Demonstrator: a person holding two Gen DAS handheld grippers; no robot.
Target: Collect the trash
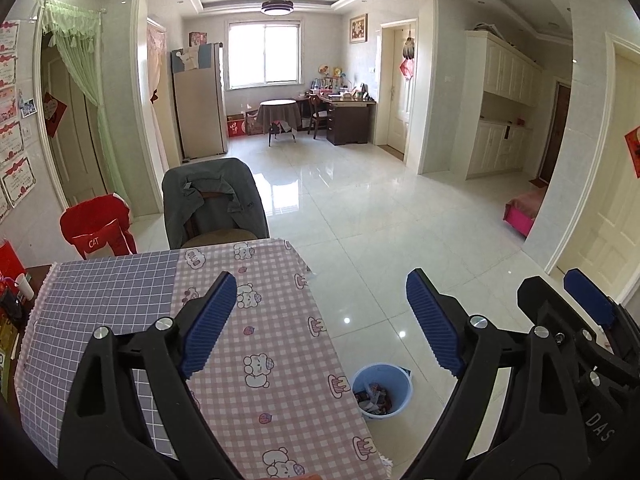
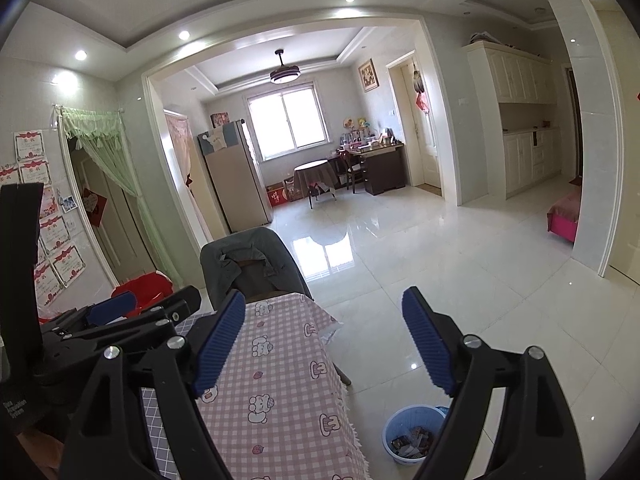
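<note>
The big surface (image 1: 280,320) wears a pink checked cloth with little bears, and I see no trash on it. Beside it on the shiny floor sits a blue bin (image 1: 382,390) — the trash (image 1: 374,398) is already inside, a heap of crumpled wrappers. They look light, thin and crinkly, so a soft pinch on a loose edge would do. The left tool (image 1: 320,324) is wide open and empty. The right tool (image 2: 324,344) is open too — holding nothing.
</note>
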